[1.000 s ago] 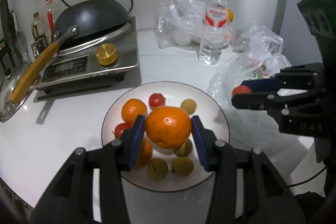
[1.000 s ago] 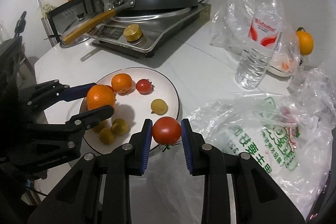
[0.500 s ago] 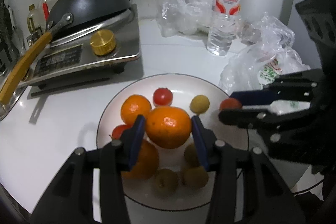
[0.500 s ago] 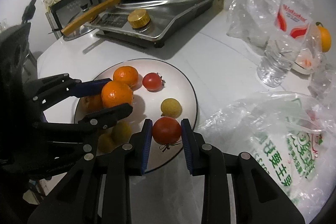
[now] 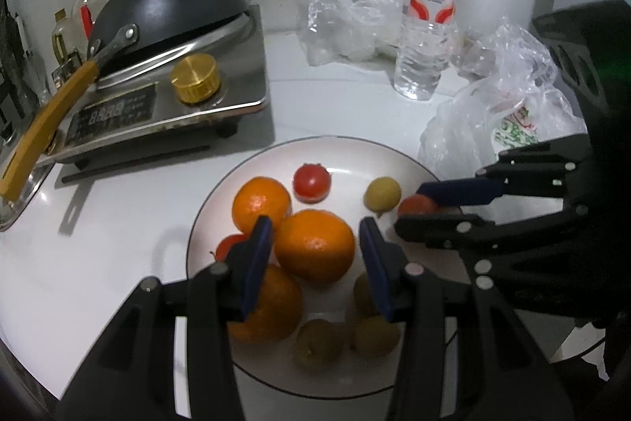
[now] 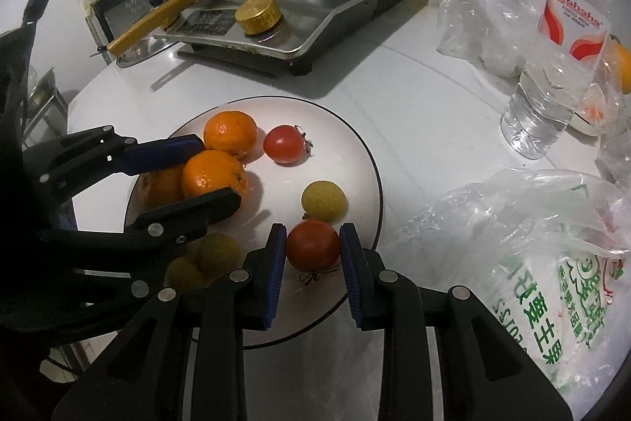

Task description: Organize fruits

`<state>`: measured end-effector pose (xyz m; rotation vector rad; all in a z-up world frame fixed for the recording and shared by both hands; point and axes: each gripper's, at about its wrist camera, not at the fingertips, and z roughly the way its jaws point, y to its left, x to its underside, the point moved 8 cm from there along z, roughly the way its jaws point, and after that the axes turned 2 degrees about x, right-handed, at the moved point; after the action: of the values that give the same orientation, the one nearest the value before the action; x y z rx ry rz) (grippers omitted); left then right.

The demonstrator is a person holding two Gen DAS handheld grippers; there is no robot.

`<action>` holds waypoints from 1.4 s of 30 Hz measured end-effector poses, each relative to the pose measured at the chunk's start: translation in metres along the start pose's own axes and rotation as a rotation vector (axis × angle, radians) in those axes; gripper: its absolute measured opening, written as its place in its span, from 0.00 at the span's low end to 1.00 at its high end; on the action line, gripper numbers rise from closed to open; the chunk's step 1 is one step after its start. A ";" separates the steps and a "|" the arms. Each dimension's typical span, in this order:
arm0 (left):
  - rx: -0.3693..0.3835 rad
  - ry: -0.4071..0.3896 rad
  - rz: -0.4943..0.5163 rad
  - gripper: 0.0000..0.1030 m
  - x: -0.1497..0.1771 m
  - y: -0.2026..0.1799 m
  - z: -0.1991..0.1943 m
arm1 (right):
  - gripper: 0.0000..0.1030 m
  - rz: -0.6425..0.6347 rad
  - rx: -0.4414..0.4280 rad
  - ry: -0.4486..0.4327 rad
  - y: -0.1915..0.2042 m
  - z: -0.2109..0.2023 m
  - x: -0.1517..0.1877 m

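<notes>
Left wrist view: the left tool (image 5: 315, 243) has its blue pads (image 5: 258, 259) closed against a large orange (image 5: 314, 245), held over a white plate (image 5: 244, 184) on the worktop (image 5: 98, 263). Another orange (image 5: 261, 204), a small tomato (image 5: 311, 182) and a yellow-green fruit (image 5: 381, 193) lie on the plate. The right tool (image 5: 428, 206) reaches in from the right, gripping a red tomato (image 5: 416, 204).

Right wrist view: the right tool (image 6: 311, 255) clamps that red tomato (image 6: 312, 245) above the plate's (image 6: 355, 145) near edge, just beside a yellow-green fruit (image 6: 324, 202). The left tool (image 6: 215, 170) grips the large orange (image 6: 214, 174). A water bottle (image 6: 552, 97) and printed plastic bag (image 6: 532, 243) sit to the right.
</notes>
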<state>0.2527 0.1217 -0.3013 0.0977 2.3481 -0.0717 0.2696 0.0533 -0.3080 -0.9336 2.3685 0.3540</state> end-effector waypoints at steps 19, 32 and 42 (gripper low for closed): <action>-0.040 -0.052 -0.032 0.47 -0.006 -0.001 -0.038 | 0.38 -0.019 0.030 -0.049 0.001 -0.033 -0.006; -0.072 -0.128 -0.056 0.50 -0.011 -0.020 -0.084 | 0.38 0.017 0.105 -0.138 -0.014 -0.096 0.010; -0.056 -0.222 -0.057 0.68 -0.021 -0.051 -0.128 | 0.51 0.041 0.156 -0.231 -0.027 -0.152 0.021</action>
<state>0.1722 0.0804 -0.1957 -0.0048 2.1293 -0.0418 0.2139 -0.0424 -0.1987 -0.7321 2.1715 0.2721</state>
